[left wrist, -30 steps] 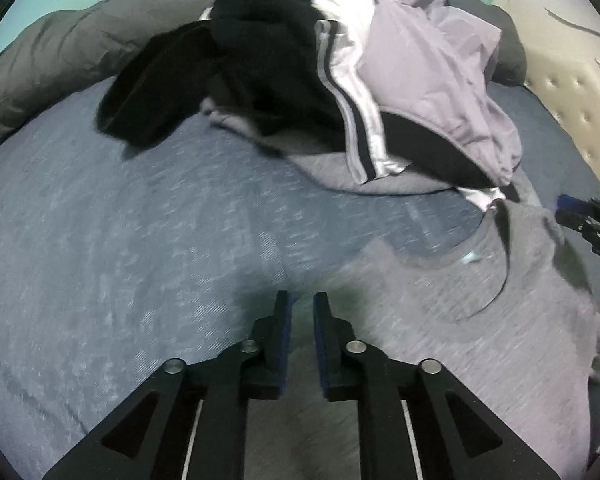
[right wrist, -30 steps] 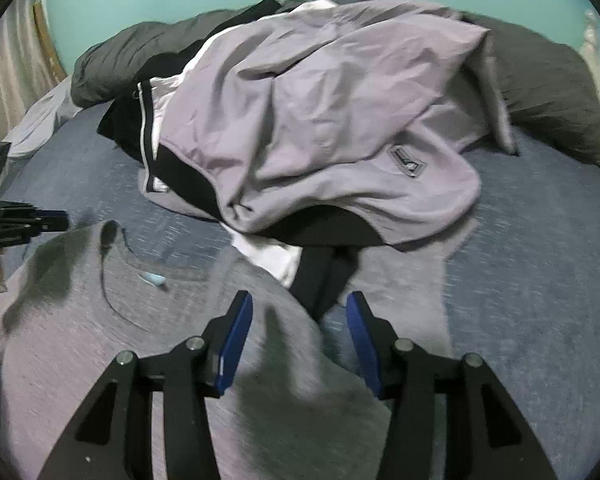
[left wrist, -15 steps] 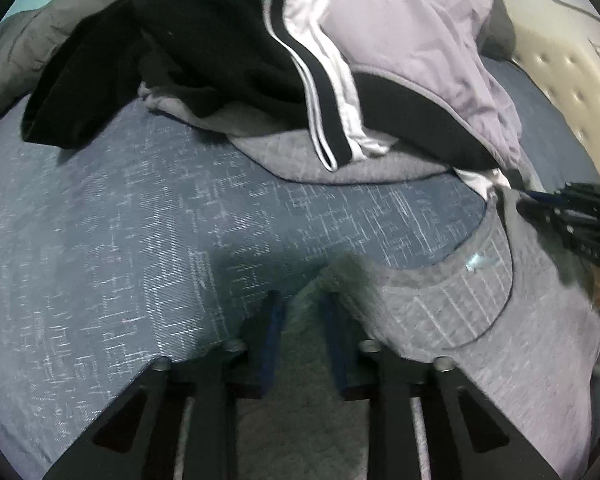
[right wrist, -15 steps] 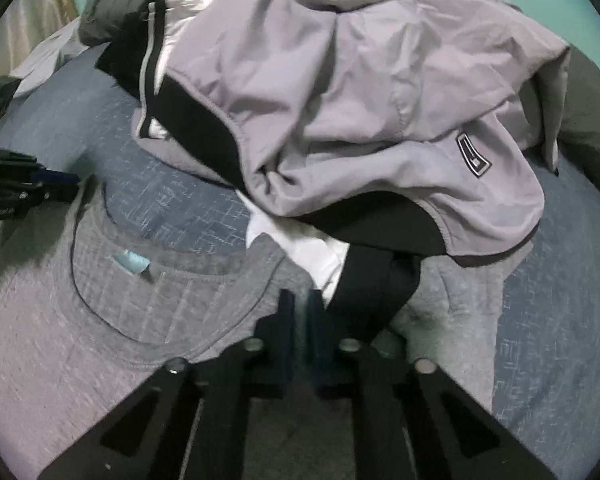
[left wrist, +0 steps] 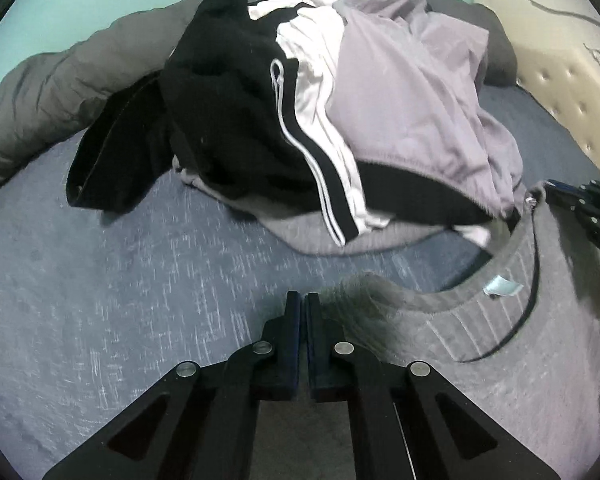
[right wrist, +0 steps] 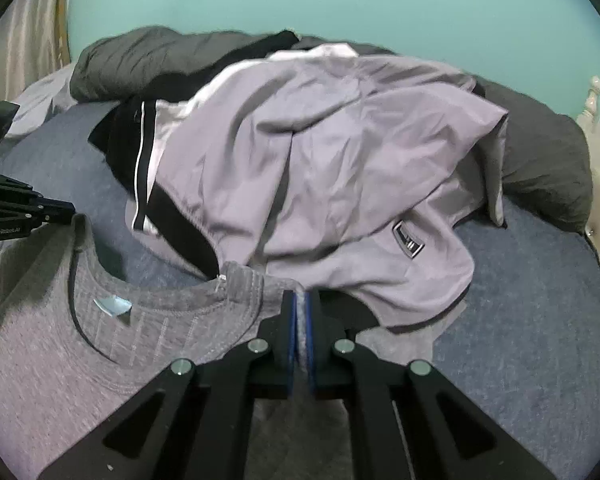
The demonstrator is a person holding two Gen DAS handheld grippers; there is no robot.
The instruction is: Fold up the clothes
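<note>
Blue-grey woven bed cover [left wrist: 140, 288] fills the left wrist view under a teal wall, with a heap of black, white-striped and lilac garments [left wrist: 340, 120] lying beyond. Nearer, the left hand-held gripper [left wrist: 302, 304] has its jaws closed together at the shoulder edge of the heather-grey knit T-shirt [left wrist: 500, 380], fabric bunching just beside the tips; whether cloth is actually pinched there I cannot tell. That shirt spreads away to the right, its neckline running toward the right hand-held gripper [left wrist: 580, 208]. From the right wrist view, the same bed and heap [right wrist: 340, 168] sit ahead, and this gripper [right wrist: 300, 312] is clamped on a sliver of grey shirt [right wrist: 60, 360] at the opposite shoulder. Both hands therefore flank the collar, whose line stretches between them, so the coming fold likely turns on that shoulder-to-shoulder axis.
</note>
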